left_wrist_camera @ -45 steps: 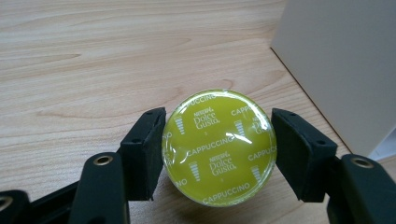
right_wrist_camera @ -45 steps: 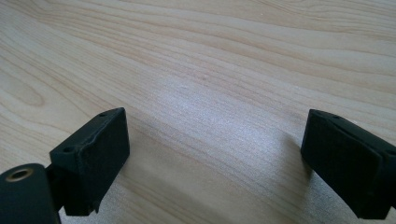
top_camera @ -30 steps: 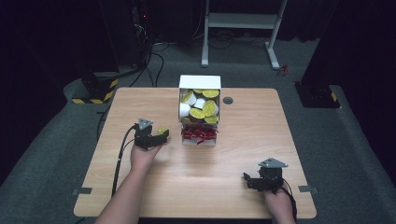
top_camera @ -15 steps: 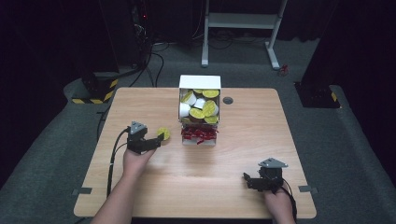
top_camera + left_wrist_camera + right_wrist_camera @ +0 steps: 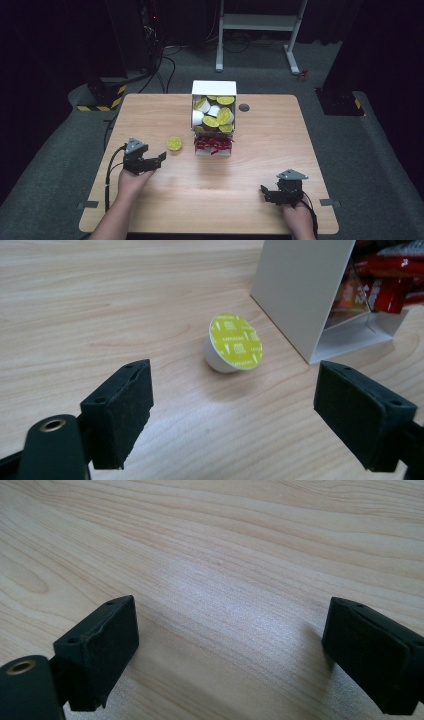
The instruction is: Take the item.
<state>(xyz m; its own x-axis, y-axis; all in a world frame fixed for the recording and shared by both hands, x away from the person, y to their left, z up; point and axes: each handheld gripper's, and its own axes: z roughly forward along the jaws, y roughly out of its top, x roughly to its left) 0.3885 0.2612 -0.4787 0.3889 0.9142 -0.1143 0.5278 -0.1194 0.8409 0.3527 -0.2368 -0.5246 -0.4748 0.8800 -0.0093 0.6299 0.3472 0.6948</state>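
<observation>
We see the left gripper [image 5: 159,160] in the lower left of the high view, its jaws spread wide with nothing between them; they have just been opening a little further. In the left gripper view the coffee capsule [image 5: 234,343] lies on its side on the table [image 5: 150,107], above centre in the frame, its yellow-green foil lid facing us, clear of both black pads [image 5: 118,410] and well ahead of them. In the high view the same capsule [image 5: 174,143] sits left of centre, just up and right of the left gripper's tips and just left of the white box [image 5: 214,88].

That box stands in the upper middle of the table, holding more yellow-lidded capsules [image 5: 224,116], with red packets [image 5: 213,143] at its lower, open end. In the left gripper view its white wall [image 5: 300,290] fills the upper right, near the capsule but not touching it.

The right gripper [image 5: 265,192] rests in the lower right of the high view. Its own view shows the jaws held wide apart over bare wood, holding nothing.
</observation>
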